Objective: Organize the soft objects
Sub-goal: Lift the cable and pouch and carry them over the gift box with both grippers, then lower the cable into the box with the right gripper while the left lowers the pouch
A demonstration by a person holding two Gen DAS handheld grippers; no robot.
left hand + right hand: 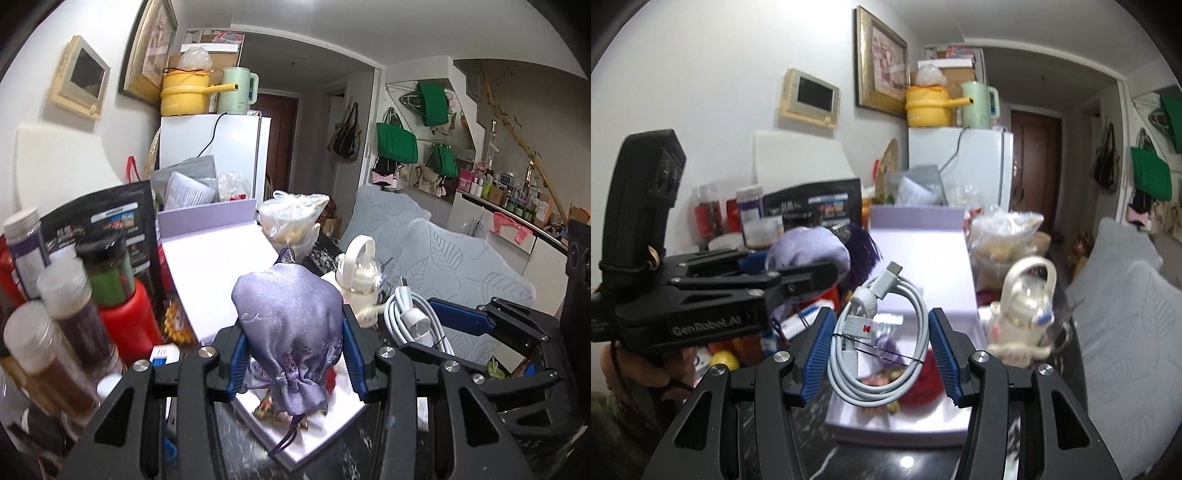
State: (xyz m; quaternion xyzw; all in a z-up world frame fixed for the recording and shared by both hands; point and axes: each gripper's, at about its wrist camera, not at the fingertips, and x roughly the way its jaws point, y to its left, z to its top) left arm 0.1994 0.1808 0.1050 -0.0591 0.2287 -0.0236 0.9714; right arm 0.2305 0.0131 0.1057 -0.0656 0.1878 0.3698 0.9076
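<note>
White walls are hung with a gilt-framed picture (881,55) and green bags (397,142), a white fridge (221,155) is set before a dark door (1036,162), and grey leaf-patterned cushions (461,266) are seen alongside.

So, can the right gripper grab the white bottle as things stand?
Probably not: the right gripper is shut on the coiled white cable. The white bottle itself stands unobstructed.

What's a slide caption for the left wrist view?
Left hand-held gripper clamps a lilac drawstring pouch above the open lilac box.
</note>
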